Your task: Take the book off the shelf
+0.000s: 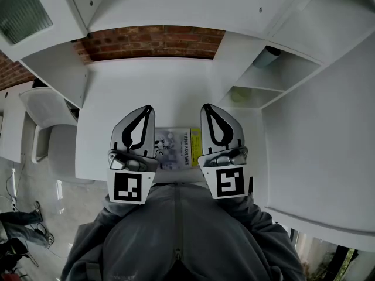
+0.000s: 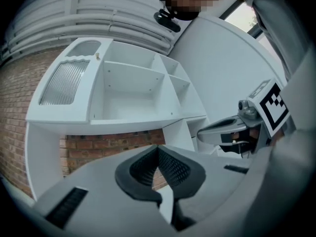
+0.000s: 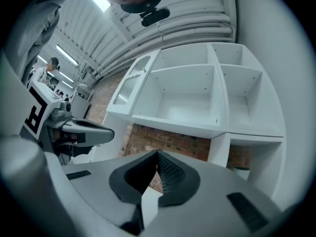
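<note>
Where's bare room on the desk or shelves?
Free: desk from the brick wall down to the book; upper shelf compartments. Crowded: near edge, where left gripper and right gripper flank the book.

In the head view the book (image 1: 174, 148) shows only as a strip between the left hand-held gripper (image 1: 147, 108) and the right hand-held gripper (image 1: 207, 107). Both its side edges and its near corners are covered by them. The print on its cover is too small to read. Whether it rests on the worktop (image 1: 146, 86) cannot be told.

In the shelf (image 1: 290, 69) a pale green thing (image 1: 240, 94) is too blurred to name. A grey round thing (image 1: 268, 56) is half behind a shelf board. The white chair (image 1: 50, 127) is partly under the worktop. The dark things (image 1: 17, 224) on the floor (image 1: 58, 209) are cut off by the left edge.
</note>
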The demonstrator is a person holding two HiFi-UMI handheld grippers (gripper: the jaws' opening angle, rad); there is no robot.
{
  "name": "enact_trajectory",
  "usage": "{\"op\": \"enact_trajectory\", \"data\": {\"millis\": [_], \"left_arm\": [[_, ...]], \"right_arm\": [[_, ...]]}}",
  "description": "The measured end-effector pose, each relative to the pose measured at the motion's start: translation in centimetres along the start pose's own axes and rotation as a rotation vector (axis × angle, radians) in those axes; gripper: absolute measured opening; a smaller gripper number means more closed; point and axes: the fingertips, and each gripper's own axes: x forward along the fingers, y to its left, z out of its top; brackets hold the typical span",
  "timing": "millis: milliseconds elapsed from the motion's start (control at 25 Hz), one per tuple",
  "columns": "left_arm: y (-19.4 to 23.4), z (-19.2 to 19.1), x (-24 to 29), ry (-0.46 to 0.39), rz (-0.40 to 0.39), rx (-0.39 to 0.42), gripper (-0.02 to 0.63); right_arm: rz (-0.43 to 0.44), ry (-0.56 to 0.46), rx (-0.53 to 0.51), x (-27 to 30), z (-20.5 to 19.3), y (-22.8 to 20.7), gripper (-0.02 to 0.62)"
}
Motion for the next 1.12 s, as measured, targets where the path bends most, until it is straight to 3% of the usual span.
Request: {"op": "enact_trajectory", "data": {"millis": [360, 1120], "left_arm": [[-0.5, 0.0, -0.3, -0.027, -0.019, -0.071, 0.006], [-0.8, -2.1, 0.4, 0.047, -0.006, -0.045, 0.006]], "right_arm": [[-0.04, -0.02, 0.077, -0.5, -0.4, 0.2, 0.026], [-0.034, -0.02, 0.102, 0.1, -1.5, 0.8, 0.026]]}}
